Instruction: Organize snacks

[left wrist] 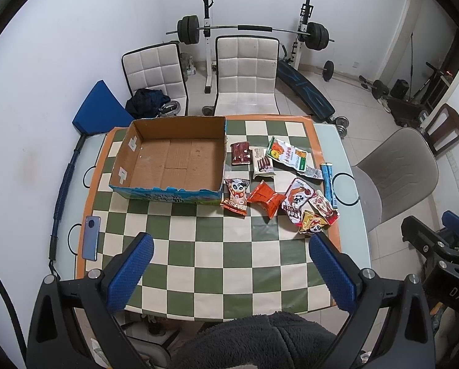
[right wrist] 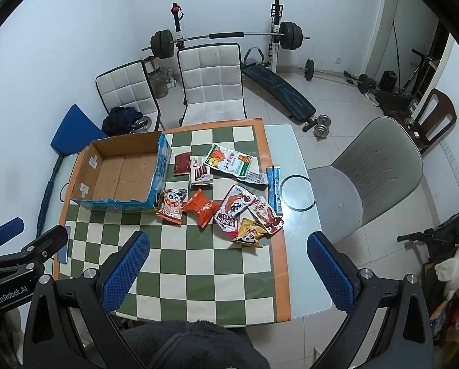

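Note:
An empty open cardboard box (left wrist: 171, 163) (right wrist: 121, 178) stands on the left of the checkered mat. Several snack packs lie to its right: a panda pack (left wrist: 236, 196) (right wrist: 172, 204), an orange pack (left wrist: 265, 198) (right wrist: 202, 207), a dark red pack (left wrist: 240, 153), a Franzzi pack (left wrist: 262, 163), a green-and-orange bag (left wrist: 288, 153) (right wrist: 229, 160), a red-and-white bag (left wrist: 297, 201) (right wrist: 232, 209), a yellow panda pack (left wrist: 313, 224) (right wrist: 249, 232), a blue stick (left wrist: 328, 184) (right wrist: 274, 189). My left gripper (left wrist: 231, 264) is open and empty above the mat's near side. My right gripper (right wrist: 228, 263) is open and empty, near the yellow pack.
A phone (left wrist: 91, 236) lies at the table's left edge. Two white chairs (left wrist: 245, 73) stand behind the table, a grey chair (right wrist: 371, 169) to the right. Weight bench and barbell (left wrist: 251, 29) stand at the back wall. The left gripper's body (right wrist: 20, 255) shows at the right wrist view's left.

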`<state>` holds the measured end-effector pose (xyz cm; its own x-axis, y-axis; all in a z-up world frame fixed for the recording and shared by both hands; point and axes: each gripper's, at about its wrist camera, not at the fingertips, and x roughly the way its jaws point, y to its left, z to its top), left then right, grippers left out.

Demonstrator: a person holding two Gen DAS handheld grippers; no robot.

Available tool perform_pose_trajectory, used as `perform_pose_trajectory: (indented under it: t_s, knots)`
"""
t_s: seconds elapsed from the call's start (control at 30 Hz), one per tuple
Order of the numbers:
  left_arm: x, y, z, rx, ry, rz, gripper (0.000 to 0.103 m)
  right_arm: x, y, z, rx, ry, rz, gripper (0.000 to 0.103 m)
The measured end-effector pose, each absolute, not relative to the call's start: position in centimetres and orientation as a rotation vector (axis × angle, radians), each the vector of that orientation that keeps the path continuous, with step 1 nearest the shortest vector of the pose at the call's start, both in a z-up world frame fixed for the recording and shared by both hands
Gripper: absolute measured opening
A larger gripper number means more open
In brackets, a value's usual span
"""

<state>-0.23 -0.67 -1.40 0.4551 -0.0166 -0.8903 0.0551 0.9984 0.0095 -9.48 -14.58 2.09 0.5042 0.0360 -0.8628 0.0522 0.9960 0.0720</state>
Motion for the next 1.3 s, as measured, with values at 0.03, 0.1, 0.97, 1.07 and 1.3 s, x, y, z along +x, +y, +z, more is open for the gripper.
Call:
perform_pose_trajectory:
  t_s: [0.03, 0.1, 0.97, 1.07, 1.3]
  knots:
    - [-0.2, -0.7, -1.4, 0.038, 1.098, -0.045, 0.103, -9.4, -14.6, 2.1, 0.091, 1.043, -0.01, 0.103]
    - [-0.2, -0.6, -1.4, 0.039, 1.097, -0.045, 0.103, -9.6, -14.5, 2.1, 0.089, 1.043, -0.009, 0.103]
    - [-0.1, -0.3, -1.3, 0.033, 1.101, -0.047, 0.103, -9.4, -14.4, 2.1, 0.092, 1.044, -0.008, 0.103]
    - [-0.1, -0.3, -1.4, 0.032, 1.1, -0.049, 0.103, -9.4, -14.5, 2.1, 0.093, 1.044, -0.007, 0.103]
    - [1.2, -2.2, -4.0, 0.01, 1.093, -0.095, 0.103, -9.3, -15.4, 0.6, 0.148, 1.056, -0.013, 0.103]
